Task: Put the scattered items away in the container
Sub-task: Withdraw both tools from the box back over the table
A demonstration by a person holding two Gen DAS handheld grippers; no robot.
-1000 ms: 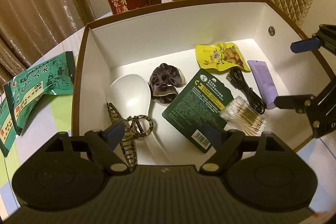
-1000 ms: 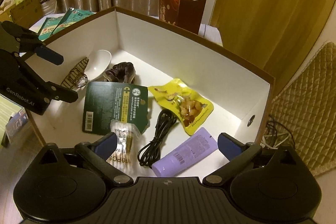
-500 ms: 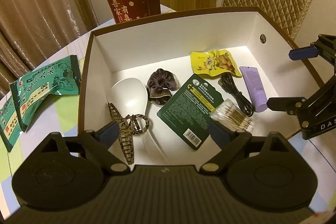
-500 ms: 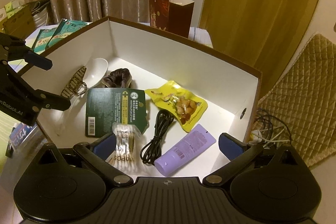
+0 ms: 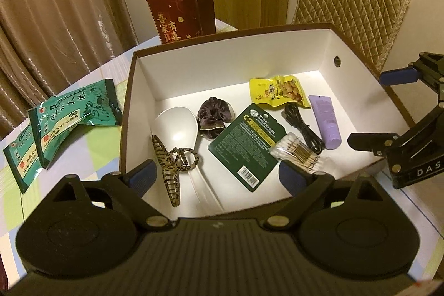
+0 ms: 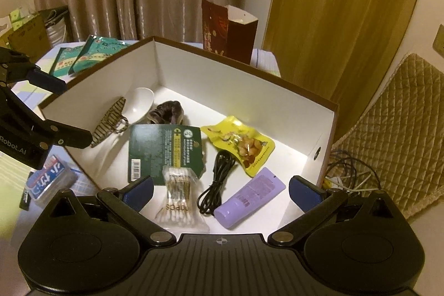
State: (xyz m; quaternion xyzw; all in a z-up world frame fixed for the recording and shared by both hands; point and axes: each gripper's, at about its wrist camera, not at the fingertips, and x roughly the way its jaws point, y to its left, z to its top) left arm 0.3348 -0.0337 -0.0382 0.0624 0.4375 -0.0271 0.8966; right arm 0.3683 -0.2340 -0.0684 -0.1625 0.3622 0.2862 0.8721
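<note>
1. Both claws, left claw point(image 5: 215, 175) and right claw point(image 6: 220, 190), have drawn back, spread and empty.
2. Items lie inside the container point(image 5: 222, 65), frame centre.
3. Green packets point(image 5: 75, 113) remain on the table, left; tidying looks nearly done.

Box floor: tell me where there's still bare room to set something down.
Bare floor runs along the back wall of the box, behind the spoon and scrunchie, and beside the right wall past the purple tube. The middle is crowded: green card, swabs, cable, snack pack.
</note>
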